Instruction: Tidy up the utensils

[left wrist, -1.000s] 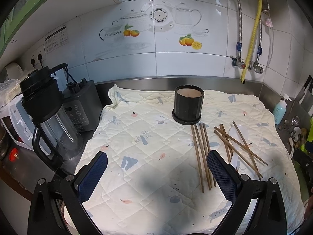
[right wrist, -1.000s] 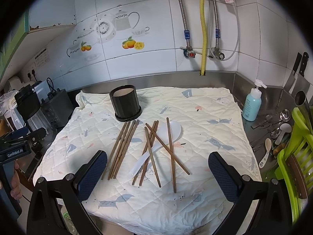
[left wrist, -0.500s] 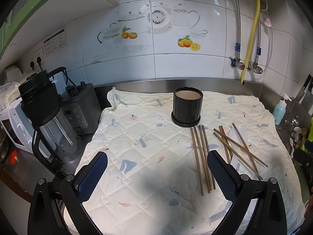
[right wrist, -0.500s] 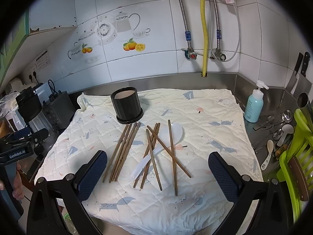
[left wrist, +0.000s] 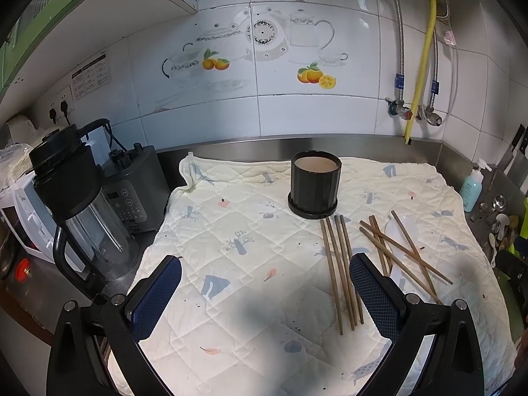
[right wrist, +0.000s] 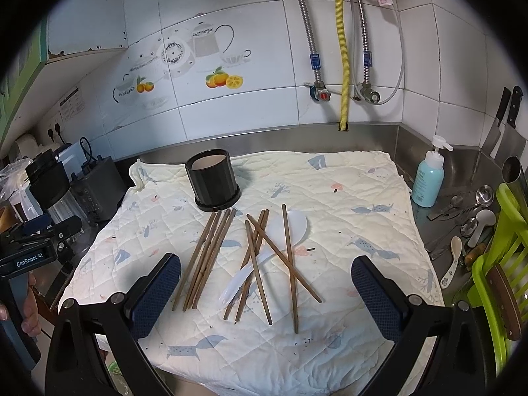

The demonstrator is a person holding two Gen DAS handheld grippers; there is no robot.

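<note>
Quilted cloth, cream with small animal prints, spread over the steel desk, soft and liable to ruck under a dragged tip; black holder, upright cylinder on a flared base, empty as far as the rim shows, standing toward the back of the cloth, judged stable but light enough to tip if knocked; left claw, jaws wide and holding nothing, hovering over bare cloth with the nearer bundle just beside its right pad; right claw, jaws wide and holding nothing, both heaps lying between and ahead of its pads; parallel chopsticks, four or five brown sticks side by side, far ends nearly touching the holder's base, near ends toward the left pad; crossed chopsticks, about five sticks tangled over one another, right of the parallel set; white spoon, lying under the crossed sticks, bowl toward the wall, handle toward the claw; all sticks judged light, stiff, thin and prone to roll, best pinched across the middle, a few at once; spoon judged smooth, slippery, possibly brittle, best taken by the handle once the sticks above it are lifted
</note>
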